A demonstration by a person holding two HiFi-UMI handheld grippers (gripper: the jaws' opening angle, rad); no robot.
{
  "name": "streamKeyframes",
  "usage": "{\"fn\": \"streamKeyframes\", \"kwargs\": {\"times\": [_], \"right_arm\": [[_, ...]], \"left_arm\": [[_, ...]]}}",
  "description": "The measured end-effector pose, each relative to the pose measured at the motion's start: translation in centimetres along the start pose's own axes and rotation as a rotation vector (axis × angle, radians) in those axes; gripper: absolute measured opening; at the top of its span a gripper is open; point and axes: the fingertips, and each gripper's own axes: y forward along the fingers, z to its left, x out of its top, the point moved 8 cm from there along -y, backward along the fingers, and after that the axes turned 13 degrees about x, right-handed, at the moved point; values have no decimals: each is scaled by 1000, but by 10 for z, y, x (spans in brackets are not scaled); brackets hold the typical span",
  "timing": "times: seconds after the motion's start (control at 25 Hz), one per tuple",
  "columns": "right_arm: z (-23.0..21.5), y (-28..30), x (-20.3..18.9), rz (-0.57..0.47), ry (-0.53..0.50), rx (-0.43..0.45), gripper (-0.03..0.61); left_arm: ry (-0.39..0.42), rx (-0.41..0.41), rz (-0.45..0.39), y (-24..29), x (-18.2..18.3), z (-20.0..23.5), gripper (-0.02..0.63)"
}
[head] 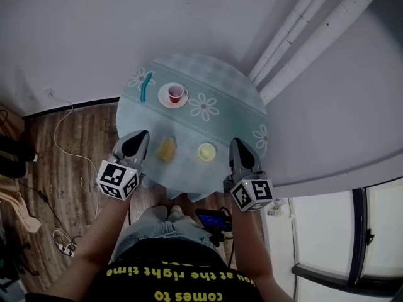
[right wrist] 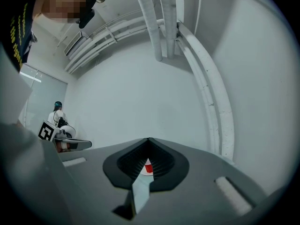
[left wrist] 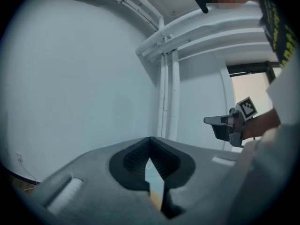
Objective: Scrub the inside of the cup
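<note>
Table: a round table [head: 239, 99] under a pale teal checked cloth printed with white daisies. It stands in a corner of white walls on a wooden floor [head: 82, 143].
Cup on saucer: a small red cup [head: 175, 94] stands upright with its mouth facing up. It sits in the middle of a white saucer [head: 165, 99] on the far-left part of the table. It is too small to show what its inside looks like.
Second cup: a pale yellow cup [head: 206, 151] with a round rim stands upright by the table's near edge, a little right of the middle.
Soft thing: a yellow lump [head: 166, 148] lies by the table's near edge, left of the yellow cup and apart from it. It is too blurred to name.
Slim thing: a teal stick [head: 146, 85] lies at the table's far-left edge, beside the saucer but not touching it.
Left tool: the left gripper [head: 141, 134] is clenched with nothing between its jaws. It hovers over the table's near-left edge, pointing across the table, close to the yellow lump.
Right tool: the right gripper [head: 237, 142] is also clenched and empty. It hovers over the table's near-right edge, to the right of the yellow cup.
Person: the person stands at the table's near side in jeans and a dark shirt with yellow print.
Floor: a white cable [head: 60, 128] trails left of the table.
Wall: white pipes [head: 296, 39] run beyond the table's far-right side.
</note>
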Motion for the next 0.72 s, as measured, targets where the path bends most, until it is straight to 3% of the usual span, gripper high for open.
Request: {"fn": "streamKeyframes", "kwargs": {"times": [0.72], "right_arm": [[7, -3, 6, 12, -36, 23, 6]], "left_arm": [[21, 24, -4, -14, 5, -1, 0]]}}
